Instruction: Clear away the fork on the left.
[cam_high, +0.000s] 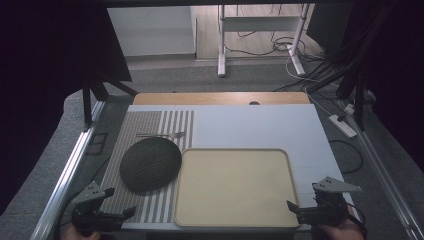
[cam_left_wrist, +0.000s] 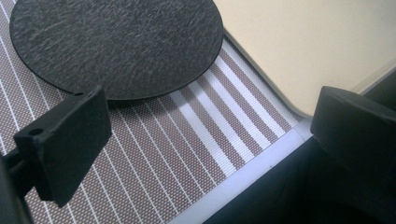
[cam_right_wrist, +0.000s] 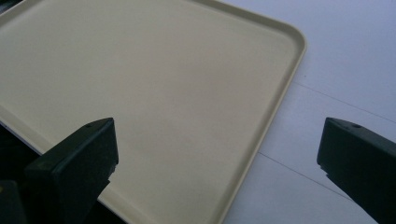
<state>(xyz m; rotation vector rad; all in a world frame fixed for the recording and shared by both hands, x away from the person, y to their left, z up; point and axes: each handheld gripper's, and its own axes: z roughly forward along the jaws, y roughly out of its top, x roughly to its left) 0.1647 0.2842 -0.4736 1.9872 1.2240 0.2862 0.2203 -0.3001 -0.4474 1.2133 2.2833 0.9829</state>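
We count two grippers, one tray, one dark round plate, one striped placemat and one piece of cutlery on the white table (cam_high: 260, 125). We hold the left gripper (cam_high: 118, 200) at the near left corner, over the near edge of the striped placemat (cam_high: 150, 125), and the right gripper (cam_high: 296, 210) at the near right corner, beside the tray's near right corner. Both are empty, with jaws spread wide; in the left gripper view the two black jaws frame bare brown-and-white stripes, and in the right gripper view they straddle the tray's right rim, one jaw over the tray and one over the white table.

The tray (cam_high: 235, 187) is a single pale beige rectangle with rounded corners and a low raised rim, plain and smooth inside, with nothing lying in it. It sits at the near centre of the table, its left edge over the placemat's right edge.

The plate (cam_high: 150, 164) is round, flat, charcoal black with a rough, slate-like grain. It lies on the placemat just left of the tray, its right edge at the tray's left rim; we cannot tell whether they touch. Just beyond it, on the placemat's far part, lies the slim metal utensil (cam_high: 162, 134), too small for us to tell its kind
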